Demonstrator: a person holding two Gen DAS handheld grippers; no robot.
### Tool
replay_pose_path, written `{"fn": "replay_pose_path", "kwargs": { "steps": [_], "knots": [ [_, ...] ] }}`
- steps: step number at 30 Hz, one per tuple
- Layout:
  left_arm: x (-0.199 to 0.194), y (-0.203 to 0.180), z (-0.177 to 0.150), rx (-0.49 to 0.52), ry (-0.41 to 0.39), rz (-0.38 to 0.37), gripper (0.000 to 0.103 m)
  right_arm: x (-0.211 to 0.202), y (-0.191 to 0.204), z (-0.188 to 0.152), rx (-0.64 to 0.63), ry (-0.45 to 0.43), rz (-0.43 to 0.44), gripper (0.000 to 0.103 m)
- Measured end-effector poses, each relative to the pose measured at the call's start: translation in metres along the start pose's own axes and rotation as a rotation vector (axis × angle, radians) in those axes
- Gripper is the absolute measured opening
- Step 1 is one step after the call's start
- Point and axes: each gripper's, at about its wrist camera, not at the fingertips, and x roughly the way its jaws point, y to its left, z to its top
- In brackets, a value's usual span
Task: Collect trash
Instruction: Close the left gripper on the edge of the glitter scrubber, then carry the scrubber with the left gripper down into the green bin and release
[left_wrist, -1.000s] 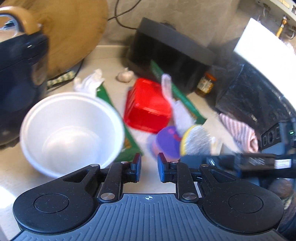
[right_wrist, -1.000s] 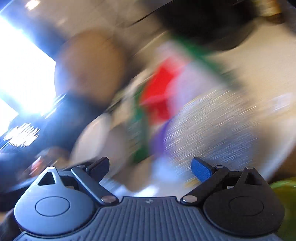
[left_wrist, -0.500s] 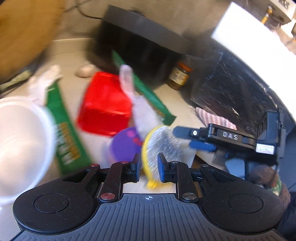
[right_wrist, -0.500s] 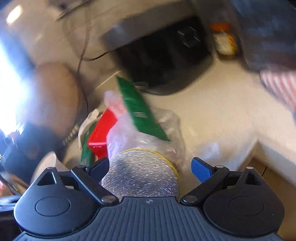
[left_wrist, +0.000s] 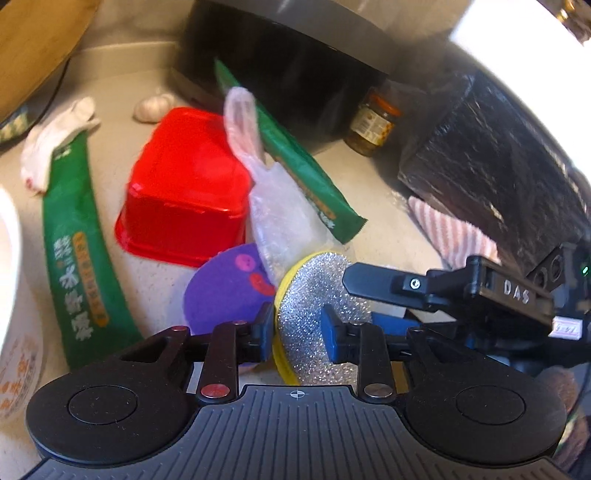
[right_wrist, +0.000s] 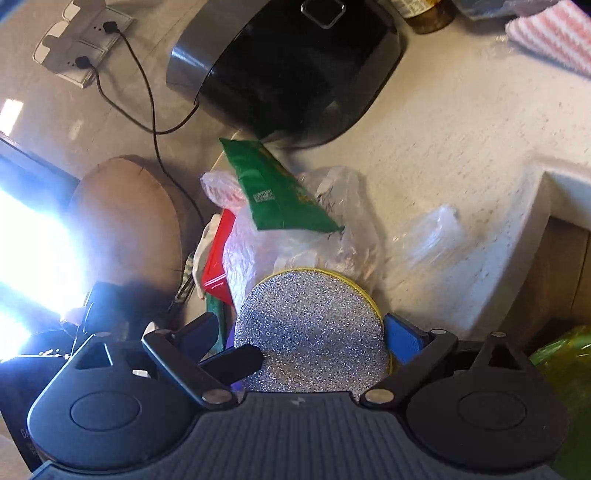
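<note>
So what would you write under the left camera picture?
Left gripper opening around a glittery silver scrub pad on a trash-strewn counter.

A pale speckled counter (right_wrist: 450, 122) met a grey wall holding a socket (right_wrist: 79, 55). Strong daylight glared from the window (right_wrist: 26, 251).

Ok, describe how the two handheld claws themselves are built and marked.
Both match: the left claw and right claw have black linkage arms with silver pivot screws, blue fingertip pads, round black side discs and a ribbed grey-black base. White "DAS" lettering shows on the right one's side.
</note>
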Motion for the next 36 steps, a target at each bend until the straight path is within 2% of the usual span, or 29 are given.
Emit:
{"fn": "replay_pose_path", "kwargs": {
  "steps": [5,6,9,11,12,15,18,23,26,30,36],
  "knots": [
    [-0.032,0.01,-0.009,-0.006,-0.025,-0.003,0.029,0.007,0.017,-0.008,-0.031,0.063,0.057,0.096],
    [-0.04,0.014,-0.013,-0.01,-0.02,-0.017,0.025,0.01,0.021,-0.011,-0.04,0.076,0.064,0.096],
    [-0.058,0.028,-0.027,-0.036,0.003,-0.085,0.023,0.025,0.036,-0.022,-0.031,0.161,0.151,0.096],
    [-0.066,0.032,-0.037,-0.027,0.01,-0.069,0.022,0.037,0.049,-0.033,-0.032,0.222,0.212,0.096],
    [-0.069,0.035,-0.041,-0.027,0.009,-0.031,0.021,0.042,0.058,-0.038,-0.06,0.233,0.209,0.096],
    [-0.083,0.048,-0.046,-0.089,0.013,0.09,0.019,0.045,0.083,-0.044,-0.194,0.193,0.126,0.096],
    [-0.104,0.059,-0.051,-0.112,-0.025,0.147,0.018,0.04,0.105,-0.046,-0.388,0.115,-0.037,0.096],
    [-0.134,0.075,-0.065,-0.161,-0.092,0.179,0.018,0.046,0.123,-0.062,-0.724,-0.032,-0.366,0.096],
    [-0.145,0.085,-0.071,-0.204,-0.116,0.191,0.018,0.06,0.124,-0.067,-0.815,-0.025,-0.483,0.096],
    [-0.15,0.093,-0.074,-0.239,-0.121,0.202,0.018,0.073,0.116,-0.067,-0.771,0.052,-0.509,0.096],
    [-0.151,0.091,-0.077,-0.236,-0.104,0.178,0.018,0.078,0.111,-0.078,-0.735,0.083,-0.49,0.097]
  ]
}}
